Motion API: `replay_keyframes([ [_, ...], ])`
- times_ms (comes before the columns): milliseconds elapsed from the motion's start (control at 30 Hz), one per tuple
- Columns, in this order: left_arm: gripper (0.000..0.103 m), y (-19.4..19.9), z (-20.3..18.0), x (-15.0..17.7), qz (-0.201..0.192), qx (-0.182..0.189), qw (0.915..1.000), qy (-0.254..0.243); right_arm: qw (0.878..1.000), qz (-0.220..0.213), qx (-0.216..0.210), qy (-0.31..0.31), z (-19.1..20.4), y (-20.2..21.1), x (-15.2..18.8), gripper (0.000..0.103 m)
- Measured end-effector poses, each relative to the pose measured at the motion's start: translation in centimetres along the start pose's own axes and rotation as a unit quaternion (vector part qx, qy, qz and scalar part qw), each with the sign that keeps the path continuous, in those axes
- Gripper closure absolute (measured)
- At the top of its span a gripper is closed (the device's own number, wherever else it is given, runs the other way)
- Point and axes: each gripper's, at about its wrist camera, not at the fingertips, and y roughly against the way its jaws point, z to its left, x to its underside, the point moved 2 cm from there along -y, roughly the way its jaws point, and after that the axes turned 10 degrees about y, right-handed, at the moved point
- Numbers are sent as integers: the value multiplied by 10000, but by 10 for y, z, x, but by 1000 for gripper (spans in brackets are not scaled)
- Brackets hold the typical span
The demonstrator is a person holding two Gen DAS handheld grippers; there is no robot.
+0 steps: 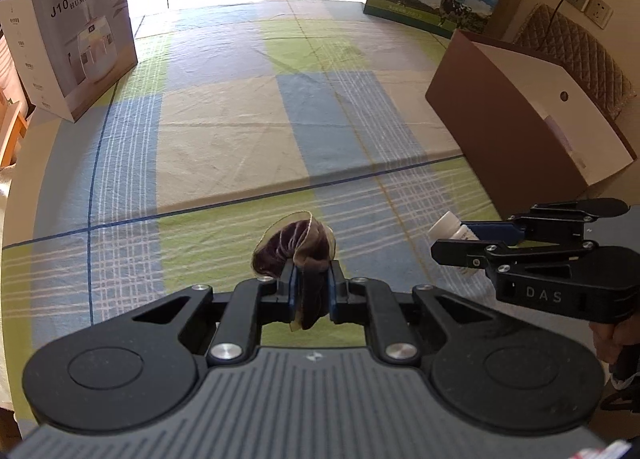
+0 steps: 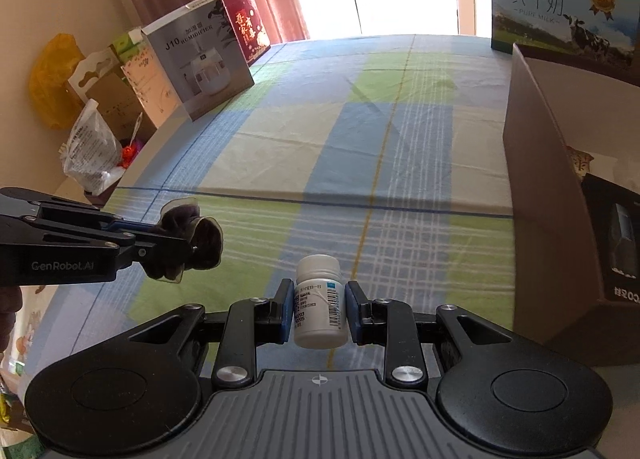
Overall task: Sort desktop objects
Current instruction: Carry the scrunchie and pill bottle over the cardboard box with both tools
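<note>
Item one — a dark brown velvet hair scrunchie with a sheer pale-edged frill (image 1: 298, 247). It is clamped in the left tool (image 1: 312, 291), whose blue pads are pressed together on the bunched fabric; a loop stands above the pads and a tail hangs below. It is carried in the air, short of and to the left of the open brown cardboard box (image 1: 532, 111). It is judged light, soft and fully compressible, with no risk of breakage; a pinch across the gathered band is the sound hold, though slack fabric may snag on the box rim.

Item two — a small white plastic pill bottle with a white cap and printed barcode label (image 2: 319, 305). It is gripped about its labelled body by the right tool (image 2: 319, 309), cap pointing away from the camera, and is held clear of the checked blue, green and cream cloth covering the counter (image 2: 320, 131), just left of the box. It is judged light, rigid and smooth-sided, so liable to slip or swivel under a weak squeeze; the mid-body hold is the right one.

Pose — both tools are pitched downward and forward, side by side and near each other, with the right one nearer the box. A hand (image 1: 610, 333) is glimpsed on the right tool's handle.
</note>
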Motion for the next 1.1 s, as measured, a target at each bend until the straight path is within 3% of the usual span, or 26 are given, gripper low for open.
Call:
replay_keyframes([
  [367,92,43,-62,12,-266,482,9983,-201,9988,-372,-16,-327,-24,73,22,79],
  [633,92,59,-123,4,-421,958,9931,-531,9944,-761,369,-634,-67,134,34,79],
  [1100,92,35,-233,-26,-497,1467,9823,-1053,9827,-1117,1066,-1025,-160,200,46,79],
])
